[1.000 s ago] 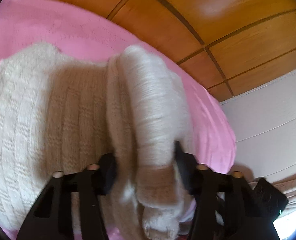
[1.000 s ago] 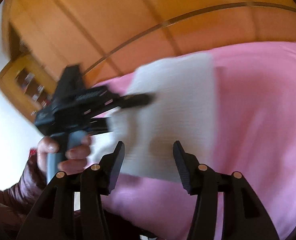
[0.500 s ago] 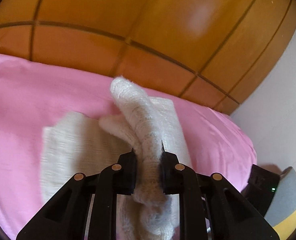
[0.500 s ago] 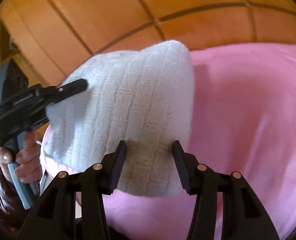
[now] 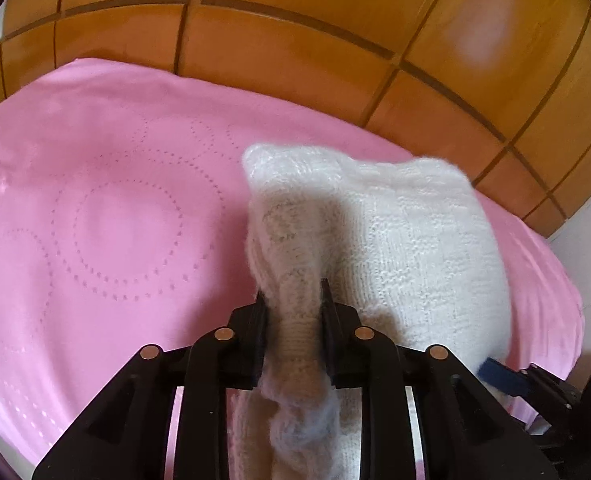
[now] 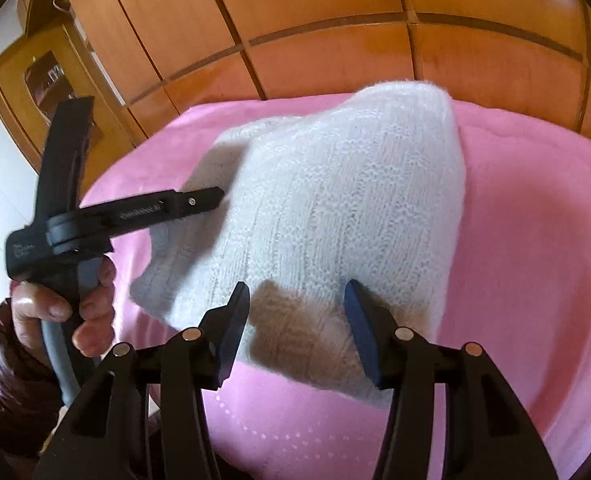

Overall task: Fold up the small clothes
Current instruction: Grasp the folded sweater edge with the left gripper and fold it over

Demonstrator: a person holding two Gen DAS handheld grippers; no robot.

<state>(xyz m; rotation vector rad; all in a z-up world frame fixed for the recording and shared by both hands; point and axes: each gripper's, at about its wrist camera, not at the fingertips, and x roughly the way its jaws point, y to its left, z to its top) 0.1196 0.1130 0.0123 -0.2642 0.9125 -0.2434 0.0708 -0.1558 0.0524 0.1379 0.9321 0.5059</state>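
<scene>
Item one: white knitted garment [image 5: 415, 248], lying in a raised hump on the pink blanket [image 5: 115, 220], towards that blanket's far side in your left wrist view. One bunched fold of it rises off the heap and runs back between the fingers of your left gripper [image 5: 293, 300].

Item two: left gripper. Its jaws are easing apart, yet both pads press on the knit fold, so you have it clamped. In the right wrist view your hand [image 6: 61, 304] wraps its handle, a dark puffy sleeve [image 6: 3, 380] behind it, and the fingertip [image 6: 209, 196] lies against the garment's [image 6: 335, 220] left edge.

Item three: right gripper [image 6: 297, 300]. Its fingers stand apart over the near edge of the heap, a shadowed patch of knit showing between them; neither pad visibly pinches it. Its dark tip shows at the left wrist view's lower right, beside the garment.

Item four: wooden panelling [image 6: 335, 12] with dark grooves, behind the blanket. A wooden cabinet [image 6: 35, 80] sits far left in the right wrist view.
</scene>
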